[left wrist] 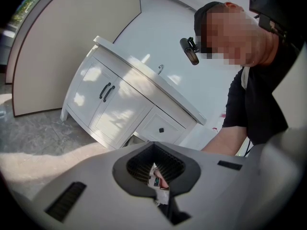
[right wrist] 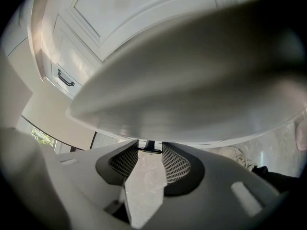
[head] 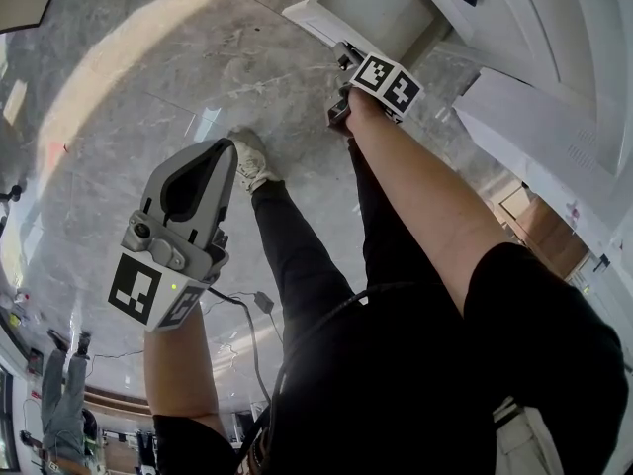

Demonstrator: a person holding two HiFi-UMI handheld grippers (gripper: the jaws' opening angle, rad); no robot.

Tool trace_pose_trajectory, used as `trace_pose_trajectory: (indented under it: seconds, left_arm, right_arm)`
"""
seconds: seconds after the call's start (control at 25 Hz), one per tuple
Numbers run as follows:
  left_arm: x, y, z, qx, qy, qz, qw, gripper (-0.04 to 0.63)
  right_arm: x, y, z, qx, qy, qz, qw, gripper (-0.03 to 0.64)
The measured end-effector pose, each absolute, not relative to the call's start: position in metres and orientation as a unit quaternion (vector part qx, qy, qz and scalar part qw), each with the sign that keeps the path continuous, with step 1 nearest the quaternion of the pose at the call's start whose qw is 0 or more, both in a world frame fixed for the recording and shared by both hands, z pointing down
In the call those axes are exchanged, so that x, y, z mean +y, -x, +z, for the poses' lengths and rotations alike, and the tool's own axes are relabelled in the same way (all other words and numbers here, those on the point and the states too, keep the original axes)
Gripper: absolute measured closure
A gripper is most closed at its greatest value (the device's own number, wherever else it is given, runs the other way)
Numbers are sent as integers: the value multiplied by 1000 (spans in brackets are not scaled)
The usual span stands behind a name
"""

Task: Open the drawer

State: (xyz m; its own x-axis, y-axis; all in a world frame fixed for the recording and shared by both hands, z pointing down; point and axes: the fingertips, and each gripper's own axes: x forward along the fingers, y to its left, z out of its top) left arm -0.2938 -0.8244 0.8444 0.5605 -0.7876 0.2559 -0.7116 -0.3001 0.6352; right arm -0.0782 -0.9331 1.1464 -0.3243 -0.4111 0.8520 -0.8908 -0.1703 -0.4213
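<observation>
The white drawer (head: 381,8) stands pulled out from the bottom of a white cabinet at the top of the head view. My right gripper (head: 342,59) reaches down to its front panel (head: 315,20). In the right gripper view the broad white drawer front (right wrist: 192,80) hangs over the jaws. There my right gripper (right wrist: 150,146) is shut on a small dark knob (right wrist: 149,144) at its fingertips. My left gripper (head: 226,152) hangs over the floor at the left, away from the cabinet. It is shut and holds nothing. Its closed tips (left wrist: 153,145) show in the left gripper view.
The vanity (left wrist: 120,95) has two doors with black handles, an upper drawer with a black knob (left wrist: 161,130) and a tap (left wrist: 160,69). The person's legs and a pale shoe (head: 253,162) stand on the marble floor. A cable (head: 252,317) trails there. A white panel (head: 534,137) juts out at right.
</observation>
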Motion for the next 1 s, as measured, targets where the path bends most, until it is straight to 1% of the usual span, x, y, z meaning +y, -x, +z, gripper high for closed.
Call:
trace_pose_trajectory:
  seconds: [0.12, 0.24, 0.36, 1.0]
  left_arm:
    - [-822, 297, 842, -469, -804, -59, 362, 604]
    - [-814, 302, 847, -471, -806, -45, 357, 604]
    - [-812, 305, 842, -470, -801, -59, 366, 604]
    - [-798, 320, 850, -481, -796, -52, 365, 604]
  right_arm:
    - [-929, 80, 1147, -603, -539, 545, 221, 466]
    - [-923, 82, 1147, -602, -540, 544, 223, 466]
    - [-916, 85, 1146, -601, -541, 545, 224, 466]
    - [-891, 94, 1148, -589, -544, 551, 234, 466]
